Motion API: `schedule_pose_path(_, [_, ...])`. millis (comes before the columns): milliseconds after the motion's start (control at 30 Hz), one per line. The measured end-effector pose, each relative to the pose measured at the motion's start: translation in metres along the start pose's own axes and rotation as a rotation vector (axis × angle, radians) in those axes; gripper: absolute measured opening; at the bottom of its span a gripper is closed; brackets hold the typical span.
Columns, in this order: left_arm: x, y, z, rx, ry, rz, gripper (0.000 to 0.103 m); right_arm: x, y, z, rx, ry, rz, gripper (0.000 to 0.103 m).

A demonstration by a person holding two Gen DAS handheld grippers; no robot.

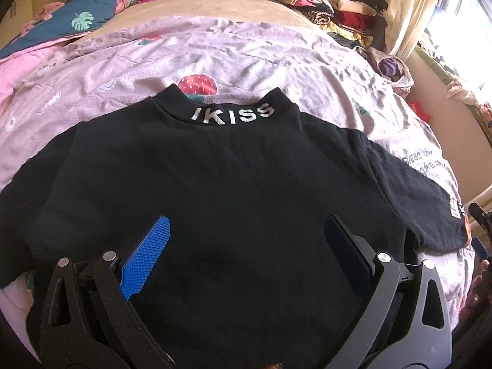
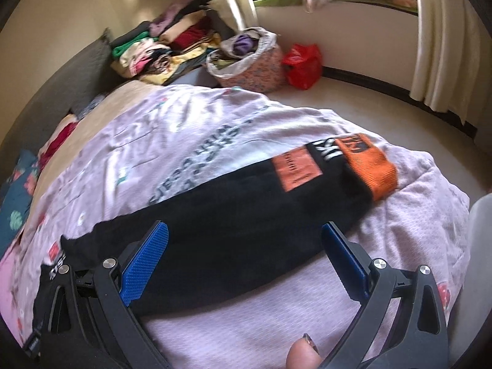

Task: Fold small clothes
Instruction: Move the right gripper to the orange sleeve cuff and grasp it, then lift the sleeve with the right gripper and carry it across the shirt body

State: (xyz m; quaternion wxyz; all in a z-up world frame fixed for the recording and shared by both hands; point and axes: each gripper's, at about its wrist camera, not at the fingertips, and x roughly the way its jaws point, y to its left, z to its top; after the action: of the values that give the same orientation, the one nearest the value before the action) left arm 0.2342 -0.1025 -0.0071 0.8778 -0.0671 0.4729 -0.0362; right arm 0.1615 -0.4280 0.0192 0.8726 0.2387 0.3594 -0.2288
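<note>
While the black sweater (image 1: 215, 184) lies spread flat on the pink bedspread (image 1: 276, 61) of the bed, collar toward the headboard end with "IKISS" in white letters, we hold our left gripper (image 1: 247, 240) above its lower body with the fingers spread wide, gripping nothing. Whether the blue pads (image 1: 147, 255) touch the cloth, we cannot tell. Our right gripper (image 2: 246, 246) is equally wide open, straddling the sweater's sleeve (image 2: 246, 203) near the bed's side edge; the fingers close on nothing.

Only the left wrist view shows the collar lettering and the whole body of the sweater. Only the right wrist view shows the orange cuff (image 2: 369, 166), the orange patch (image 2: 296, 169), a patterned basket (image 2: 249, 61) and a red bag (image 2: 303, 64) on the floor. Both views show folded clothes (image 2: 166, 49) stacked beyond the bed's far corner.
</note>
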Motion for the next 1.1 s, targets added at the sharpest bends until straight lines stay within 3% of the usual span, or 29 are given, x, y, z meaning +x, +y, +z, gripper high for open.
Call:
schedule_pose_path(467, [0.021,-0.017,0.005,0.026,0.011,-0.005,0.095,0.036,-0.058,0.01,0.18,0.056,-0.105,0.096])
schedule_pose_path(533, [0.02,-0.018,0.006,0.029,0.007,-0.008,0.095,0.046,-0.07,0.011,0.238,0.082,-0.1,0.081])
schedule_pose_path(700, [0.016,-0.015,0.007,0.023,0.0,-0.009,0.095,0.062,-0.098,0.016,0.378,0.091,-0.058,0.067])
schedule_pose_path(767, [0.014,-0.012,0.008,0.015,-0.006,-0.014,0.095,0.063,-0.101,0.02,0.408,0.073,-0.05,0.054])
schedule_pose_path(833, [0.012,-0.01,0.009,0.009,-0.012,-0.017,0.095,0.065,-0.103,0.022,0.423,0.057,-0.018,0.027])
schedule_pose_path(900, [0.009,-0.008,0.01,0.003,-0.02,-0.022,0.095,0.061,-0.104,0.022,0.438,0.038,0.025,0.015])
schedule_pose_path(1100, [-0.001,-0.004,0.013,-0.008,-0.038,-0.034,0.095,0.031,-0.084,0.034,0.37,-0.041,0.181,0.013])
